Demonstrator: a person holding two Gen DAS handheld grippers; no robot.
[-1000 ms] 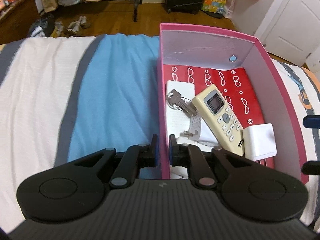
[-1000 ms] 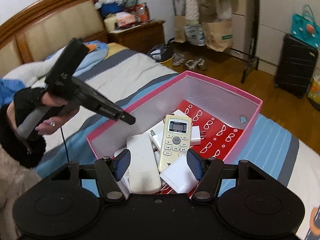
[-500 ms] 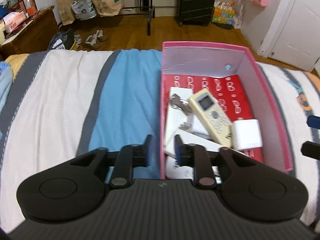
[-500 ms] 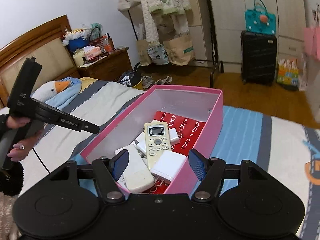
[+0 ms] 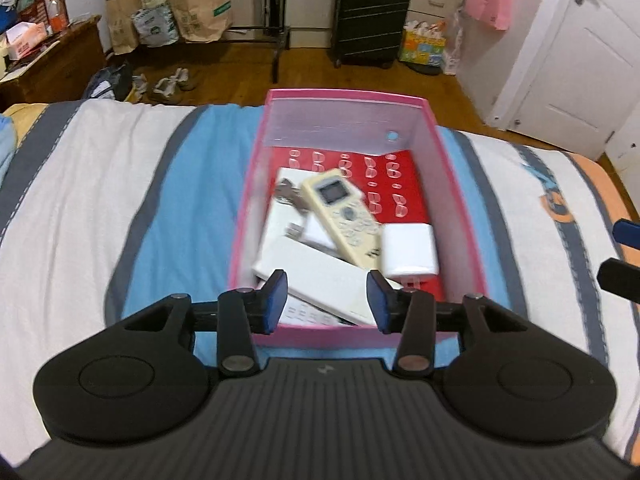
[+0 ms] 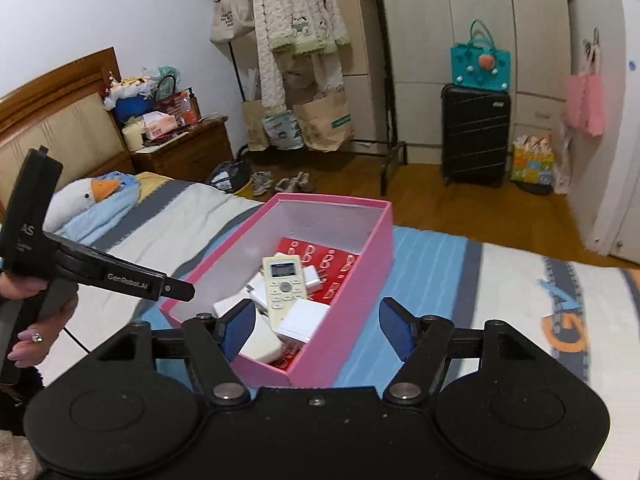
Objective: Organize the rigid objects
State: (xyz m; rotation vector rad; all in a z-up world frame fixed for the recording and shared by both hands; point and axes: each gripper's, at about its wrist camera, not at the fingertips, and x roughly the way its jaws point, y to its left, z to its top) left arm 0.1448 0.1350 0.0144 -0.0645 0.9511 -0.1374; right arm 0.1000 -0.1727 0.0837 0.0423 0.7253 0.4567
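At the centre of both views the pink box on the bed holds a cream remote, while the left gripper, marked "GenRobot.AI", and right gripper have just been opening, both empty.

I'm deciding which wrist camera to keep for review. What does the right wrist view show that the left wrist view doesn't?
Only the right wrist view shows the person's hand holding the left gripper's body, the plush goose, the headboard and the wardrobe.

Only the left wrist view shows the white door and the left gripper from behind, open with nothing between its jaws, which have just been opening.

Both show the pink box on the striped bedspread, the cream remote, the white charger and the black suitcase.
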